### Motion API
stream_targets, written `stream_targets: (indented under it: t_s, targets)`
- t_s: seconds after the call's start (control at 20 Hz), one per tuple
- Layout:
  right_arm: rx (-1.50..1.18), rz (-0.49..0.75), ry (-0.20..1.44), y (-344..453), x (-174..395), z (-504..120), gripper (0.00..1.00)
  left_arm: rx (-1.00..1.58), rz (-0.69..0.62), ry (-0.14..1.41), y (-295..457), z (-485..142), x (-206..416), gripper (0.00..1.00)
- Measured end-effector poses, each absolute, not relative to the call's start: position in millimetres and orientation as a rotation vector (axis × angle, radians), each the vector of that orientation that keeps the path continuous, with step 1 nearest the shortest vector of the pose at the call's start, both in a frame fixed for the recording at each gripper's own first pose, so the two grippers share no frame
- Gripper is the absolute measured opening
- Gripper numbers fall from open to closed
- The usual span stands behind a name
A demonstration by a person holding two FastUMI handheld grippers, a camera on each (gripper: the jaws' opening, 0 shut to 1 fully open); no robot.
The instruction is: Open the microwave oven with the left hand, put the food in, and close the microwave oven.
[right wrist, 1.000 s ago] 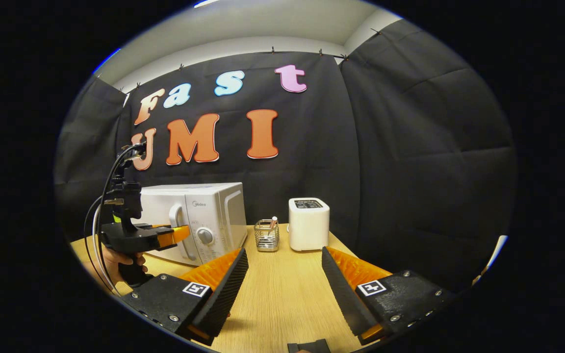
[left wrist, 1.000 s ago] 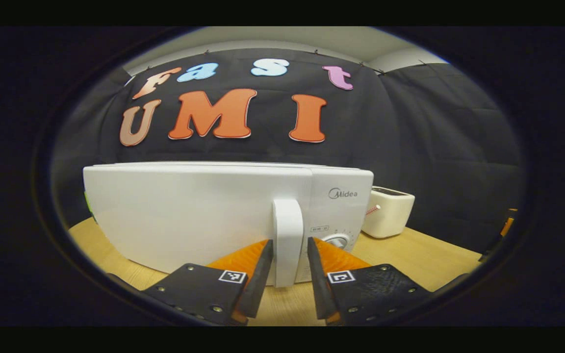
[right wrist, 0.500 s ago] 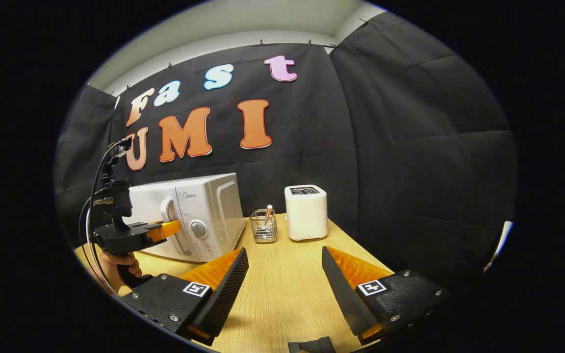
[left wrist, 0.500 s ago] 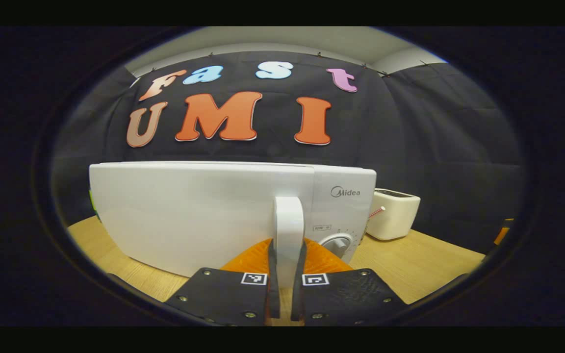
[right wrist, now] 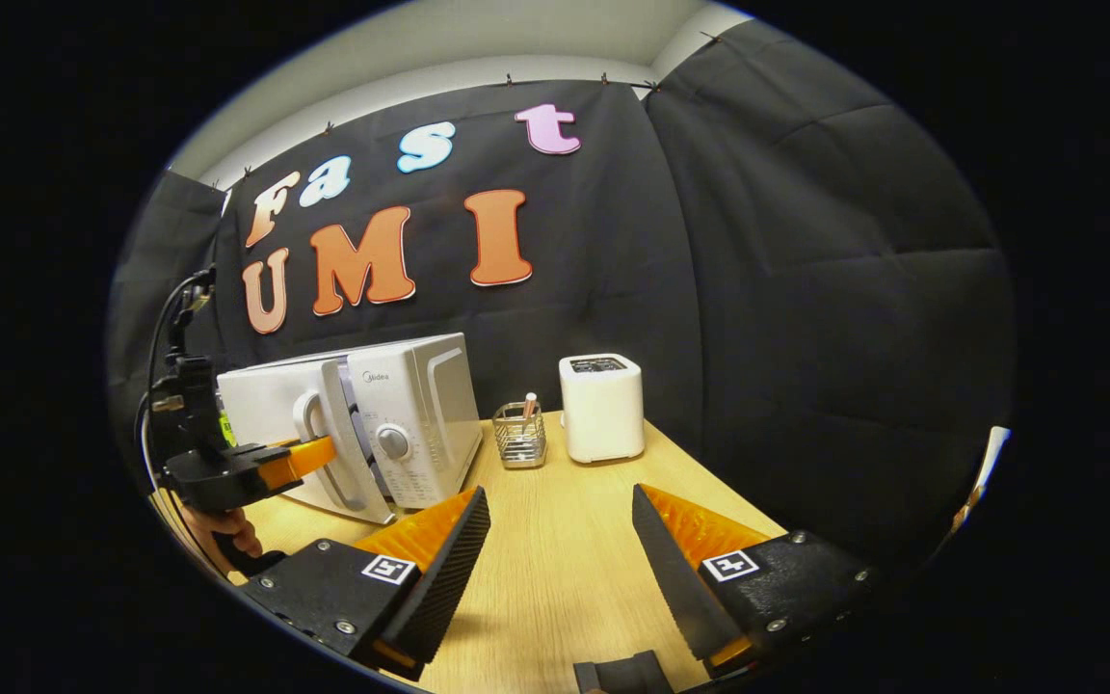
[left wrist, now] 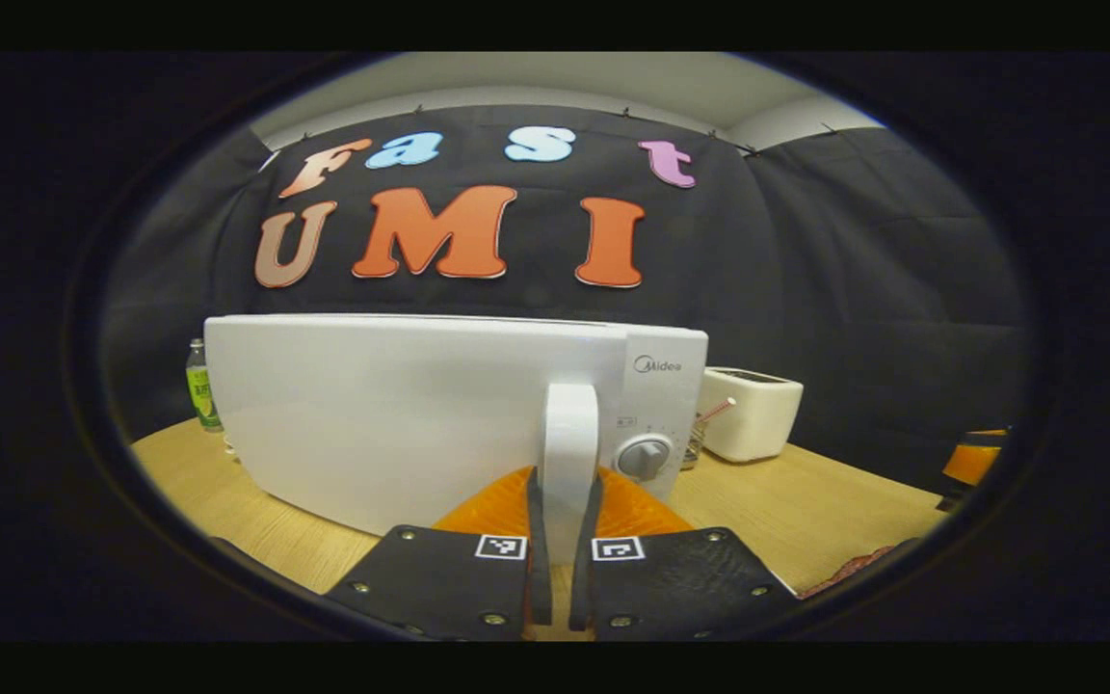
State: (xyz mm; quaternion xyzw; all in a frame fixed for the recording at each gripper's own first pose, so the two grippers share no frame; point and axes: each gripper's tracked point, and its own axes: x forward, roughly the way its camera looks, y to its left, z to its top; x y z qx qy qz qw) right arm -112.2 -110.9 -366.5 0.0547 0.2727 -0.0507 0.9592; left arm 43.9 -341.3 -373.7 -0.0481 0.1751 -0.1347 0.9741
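While the left gripper point(left wrist: 560, 540) clamps the handle point(left wrist: 569, 453) of the white microwave point(left wrist: 420, 414), branded "Midea", its door point(right wrist: 271, 410) stands slightly ajar on the table point(right wrist: 555, 569); the right gripper point(right wrist: 555, 569) hovers spread apart.

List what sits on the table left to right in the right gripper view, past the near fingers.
Left gripper → microwave → wire holder → toaster.

A staged recording booth, black cloth walls point(right wrist: 806, 289) pinned up; microwave point(right wrist: 391, 414), toaster point(right wrist: 599, 405) on a wooden table point(right wrist: 555, 559).
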Motion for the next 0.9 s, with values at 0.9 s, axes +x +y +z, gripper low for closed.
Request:
stream_targets:
  t_s: [0.9]
  targets:
    - [0.205, 0.020, 0.716, -32.0, -137.9, -410.3, 0.91, -0.057, -0.281, 0.302, -195.5, -330.5, -107.7, 0.09]
